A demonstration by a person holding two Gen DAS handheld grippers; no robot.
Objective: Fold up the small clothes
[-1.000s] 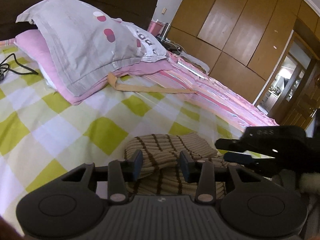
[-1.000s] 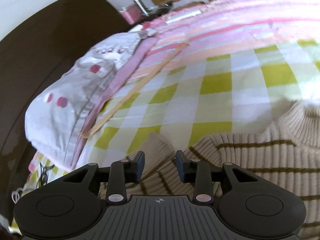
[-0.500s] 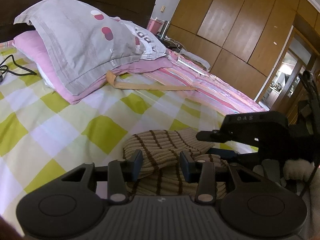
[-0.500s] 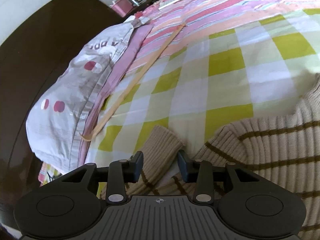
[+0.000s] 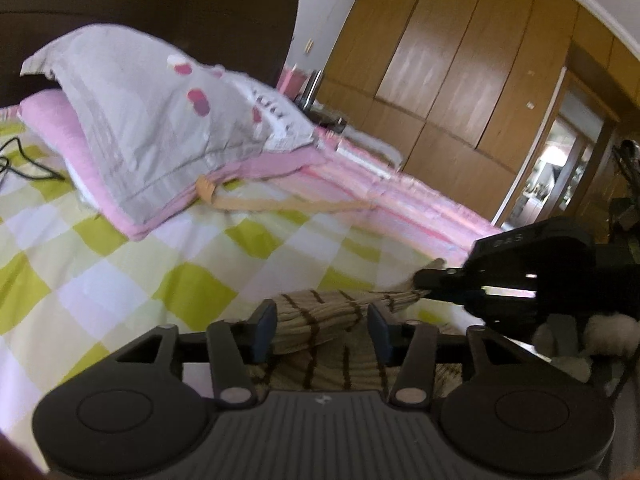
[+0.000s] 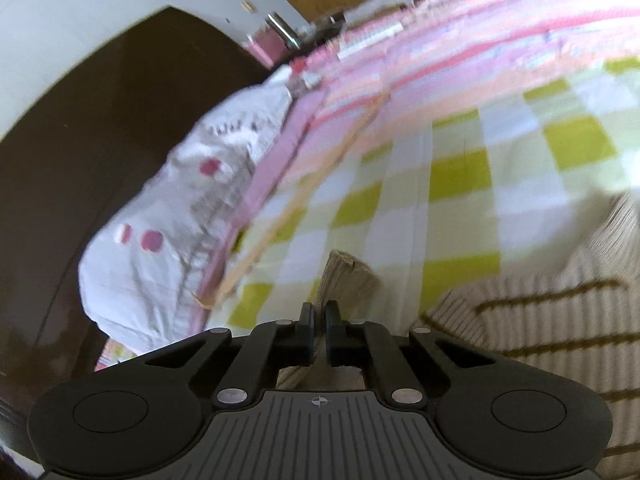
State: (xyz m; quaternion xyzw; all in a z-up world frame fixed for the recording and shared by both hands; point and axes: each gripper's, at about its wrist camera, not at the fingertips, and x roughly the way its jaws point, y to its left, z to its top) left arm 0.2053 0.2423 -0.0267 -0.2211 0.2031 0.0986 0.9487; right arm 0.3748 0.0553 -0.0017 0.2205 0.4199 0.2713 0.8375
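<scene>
A small beige ribbed sweater with brown stripes point(image 5: 320, 316) lies on the yellow-checked bedspread point(image 5: 120, 264). My left gripper point(image 5: 322, 330) is open, its fingers either side of the sleeve, not closed on it. My right gripper point(image 6: 319, 322) is shut on the sleeve cuff point(image 6: 344, 280) and lifts it; it also shows in the left wrist view point(image 5: 424, 280), pulling the sleeve taut. The sweater body point(image 6: 540, 320) lies at the right.
A grey pillow point(image 5: 160, 120) on a pink pillow point(image 5: 52, 120) lies at the bed's head, by a dark headboard point(image 5: 160, 0). A tan strap point(image 5: 280, 204) and a pink striped quilt point(image 5: 400, 196) lie beyond. A black cable point(image 5: 24, 164) lies left. Wooden wardrobes point(image 5: 460, 60) stand behind.
My right gripper has closed on the sleeve cuff and pulled it up and away, stretching the sleeve. My left gripper stays open over the sweater.
</scene>
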